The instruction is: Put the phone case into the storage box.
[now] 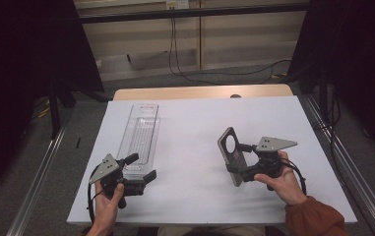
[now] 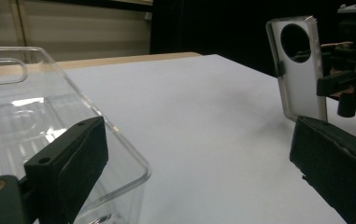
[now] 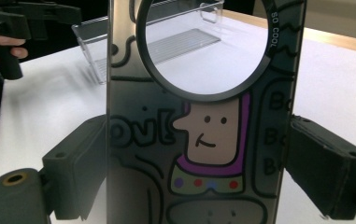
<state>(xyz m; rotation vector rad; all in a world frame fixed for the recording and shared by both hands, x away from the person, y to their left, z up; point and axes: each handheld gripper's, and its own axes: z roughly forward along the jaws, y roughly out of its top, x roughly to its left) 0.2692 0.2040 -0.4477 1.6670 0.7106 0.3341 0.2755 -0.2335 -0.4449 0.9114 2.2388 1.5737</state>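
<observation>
- The right tongs (image 1: pixel 238 162) clamped a phone case (image 1: pixel 231 155) by its two long edges and held it upright, above the right half of the white surface (image 1: pixel 195 128).
- In the right gripper view, the phone case (image 3: pixel 203 140) showed a cartoon figure and a large round camera hole.
- The left tongs (image 1: pixel 143 168) stood wide with nothing between them, at the near end of a clear plastic tray (image 1: pixel 140 132).
- The tray lay lengthwise on the left half of the surface, well apart from the case.
</observation>
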